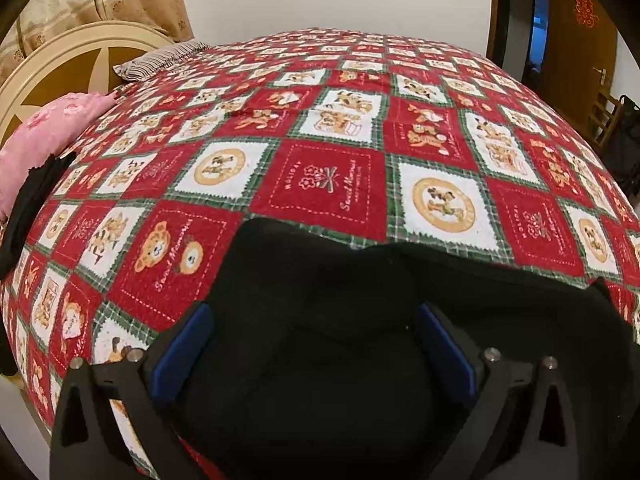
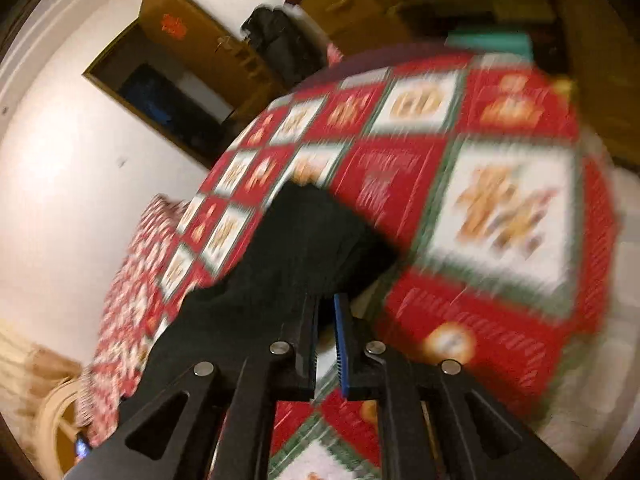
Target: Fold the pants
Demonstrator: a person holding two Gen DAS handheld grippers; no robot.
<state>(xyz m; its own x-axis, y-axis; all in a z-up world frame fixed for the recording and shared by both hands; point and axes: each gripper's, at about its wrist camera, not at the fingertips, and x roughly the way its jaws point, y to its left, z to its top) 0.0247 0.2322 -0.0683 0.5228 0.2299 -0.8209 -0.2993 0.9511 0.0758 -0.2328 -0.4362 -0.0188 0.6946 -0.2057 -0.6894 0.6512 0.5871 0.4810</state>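
The black pants (image 1: 320,360) lie on the near part of the patchwork bed cover (image 1: 328,184). My left gripper (image 1: 316,344) hovers over them, open wide, with its blue pads (image 1: 184,352) on either side of the cloth and not pressing it. The right wrist view is blurred. In it my right gripper (image 2: 326,300) has its jaws almost together, and the black pants (image 2: 288,248) meet its fingertips and trail off to the upper left. The cloth seems pinched at the tips.
A pink pillow (image 1: 52,132) and a dark garment (image 1: 32,200) sit at the bed's left edge by the headboard (image 1: 60,64). A striped pillow (image 1: 160,58) lies further back. A wooden door (image 1: 580,40) and a dark bag (image 1: 628,148) are at the right.
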